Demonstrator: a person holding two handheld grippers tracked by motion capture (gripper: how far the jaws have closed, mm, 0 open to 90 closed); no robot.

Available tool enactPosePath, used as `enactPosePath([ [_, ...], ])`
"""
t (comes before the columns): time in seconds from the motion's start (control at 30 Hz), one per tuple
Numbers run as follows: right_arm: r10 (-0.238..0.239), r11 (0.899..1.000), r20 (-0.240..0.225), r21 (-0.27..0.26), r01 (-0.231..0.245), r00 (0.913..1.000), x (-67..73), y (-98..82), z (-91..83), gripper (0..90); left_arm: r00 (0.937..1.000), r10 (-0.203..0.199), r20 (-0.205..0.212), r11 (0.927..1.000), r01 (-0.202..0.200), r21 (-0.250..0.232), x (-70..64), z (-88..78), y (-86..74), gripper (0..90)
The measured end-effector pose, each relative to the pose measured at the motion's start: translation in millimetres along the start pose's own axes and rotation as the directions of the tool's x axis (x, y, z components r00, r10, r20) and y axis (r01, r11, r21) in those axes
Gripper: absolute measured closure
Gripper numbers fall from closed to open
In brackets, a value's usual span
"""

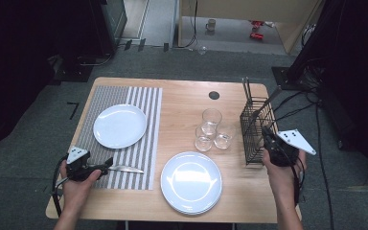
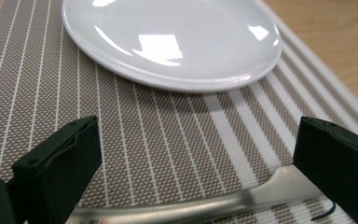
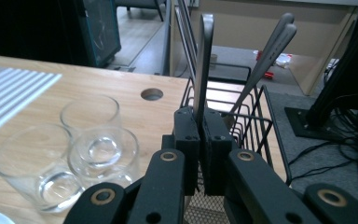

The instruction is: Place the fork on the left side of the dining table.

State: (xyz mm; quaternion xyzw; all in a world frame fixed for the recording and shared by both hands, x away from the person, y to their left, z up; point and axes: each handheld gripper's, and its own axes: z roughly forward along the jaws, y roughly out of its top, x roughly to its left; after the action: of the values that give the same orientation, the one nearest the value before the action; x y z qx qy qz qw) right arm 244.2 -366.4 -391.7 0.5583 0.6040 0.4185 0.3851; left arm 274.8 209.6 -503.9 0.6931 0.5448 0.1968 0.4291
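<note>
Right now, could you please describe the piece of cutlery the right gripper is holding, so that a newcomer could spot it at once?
Start at the black wire caddy on the right edge of the wooden table. The right gripper reaches over it, jaws shut on a flat metal utensil handle. That handle stands upright and straight-sided, unlike the rounded handles leaning beside it.

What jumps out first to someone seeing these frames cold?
Probably the right gripper at the table's right edge, jaws shut on a flat metal handle standing upright in the black wire caddy. Next, the left gripper at the near left, jaws open around a table knife lying on the striped placemat. Three clear glasses cluster mid-table between two white plates.
</note>
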Motion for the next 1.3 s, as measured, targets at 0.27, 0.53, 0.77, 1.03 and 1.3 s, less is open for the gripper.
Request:
enactPosePath([
  [0.27,0.044,0.999,-0.017,0.002,-0.044,0.9989,-2.5,10.8,-7.8,87.5,0.9986,0.051,0.015,0.9986,-0.051,-0.016,-15.6,0.1,9.3,1.3],
  [0.53,0.076,0.997,-0.023,0.010,-0.076,0.9968,-7.6,21.0,-17.1,87.5,0.9967,0.077,0.027,0.9967,-0.076,-0.026,-25.0,-1.4,14.4,1.3],
  [0.77,0.067,0.997,-0.026,-0.027,-0.068,0.9974,-9.0,36.3,-28.7,87.4,0.9940,0.101,0.044,0.9946,-0.100,-0.029,-34.9,-0.5,17.9,1.4],
  [1.03,0.088,0.994,-0.039,-0.057,-0.090,0.9953,-8.2,39.6,-31.6,87.4,0.9896,0.131,0.060,0.9911,-0.129,-0.033,-49.3,-1.3,18.4,1.4],
  [1.3,0.117,0.989,-0.047,-0.085,-0.120,0.9920,-1.0,45.4,-28.1,87.4,0.9879,0.128,0.088,0.9908,-0.123,-0.056,-60.1,-9.5,23.5,1.4],
])
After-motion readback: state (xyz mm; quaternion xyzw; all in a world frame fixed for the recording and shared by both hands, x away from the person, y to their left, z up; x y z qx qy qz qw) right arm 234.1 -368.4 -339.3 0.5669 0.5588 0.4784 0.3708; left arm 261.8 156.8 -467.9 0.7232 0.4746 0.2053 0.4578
